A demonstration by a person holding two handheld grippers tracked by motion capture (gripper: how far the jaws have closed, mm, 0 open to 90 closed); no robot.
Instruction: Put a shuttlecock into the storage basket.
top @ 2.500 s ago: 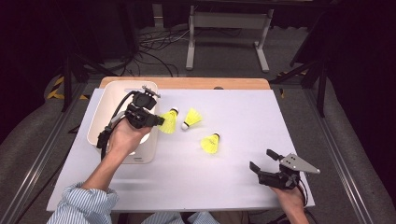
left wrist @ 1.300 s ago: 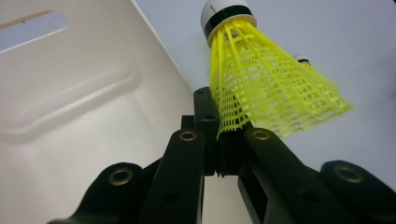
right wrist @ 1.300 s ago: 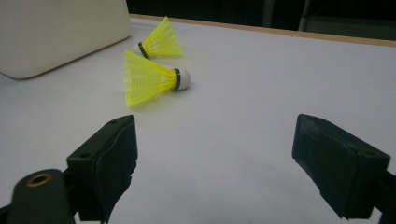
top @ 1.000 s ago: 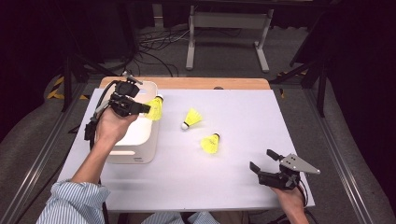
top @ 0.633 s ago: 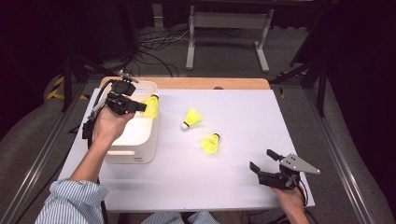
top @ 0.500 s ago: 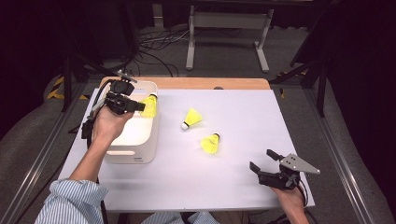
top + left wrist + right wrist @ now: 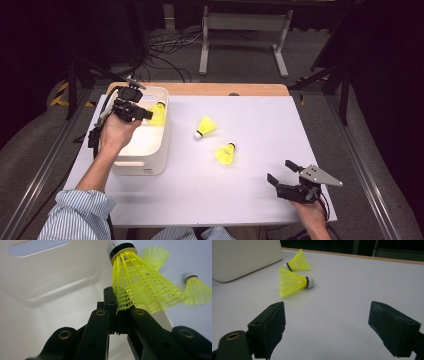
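A yellow shuttlecock was held by the edge of its skirt between the clenched jaws of the left gripper, with the cork end pointing away from the gripper. It was carried just over the far right part of the white bin, which stood at the left of the table; in the left gripper view the pale inner wall of the bin lay behind and below the feathered skirt. Two more shuttlecocks were left lying on the table to the right of the bin: a farther one and a nearer one, close together but apart from each other. The right gripper was rested at the near right of the table, its jaws released and standing wide with nothing between them; through them, in the right gripper view, the nearer shuttlecock and the farther one could be seen on their sides.

The step in hand was judged to be the dropping of the first shuttlecock into the bin. For the next move, the left jaws would need to be brought clear inside the rim and then opened, so that the shuttlecock falls into the bin rather than catching on its wall. After that, one of the two remaining shuttlecocks would have to be fetched.
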